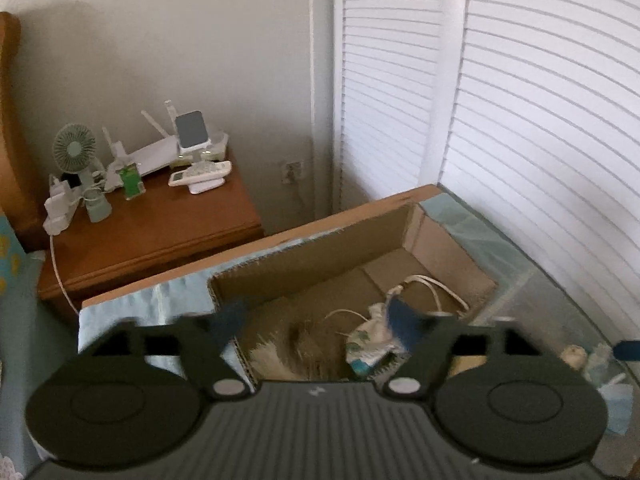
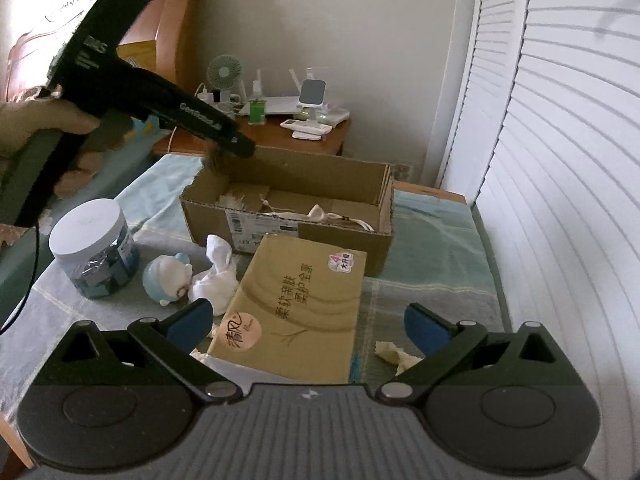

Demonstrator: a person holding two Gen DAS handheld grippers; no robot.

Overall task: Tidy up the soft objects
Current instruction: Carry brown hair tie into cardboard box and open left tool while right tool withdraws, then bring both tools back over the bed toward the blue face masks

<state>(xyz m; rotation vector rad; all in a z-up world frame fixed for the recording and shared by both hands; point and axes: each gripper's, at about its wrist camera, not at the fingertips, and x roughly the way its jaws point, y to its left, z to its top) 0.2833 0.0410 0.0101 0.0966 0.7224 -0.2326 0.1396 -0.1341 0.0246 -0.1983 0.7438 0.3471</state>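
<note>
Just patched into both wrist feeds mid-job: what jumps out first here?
The open cardboard box at the middle of the bed, with a furry piece, a white cable and a small patterned pouch already inside. The left gripper hangs open over it. In front of the box lies a tan tissue pack, with a small plush doll and a jar to its left.

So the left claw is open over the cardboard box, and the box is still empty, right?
Not empty. The left wrist view shows the left claw open over the box, but the box already holds a furry piece, a small printed pouch and a white cable.
</note>
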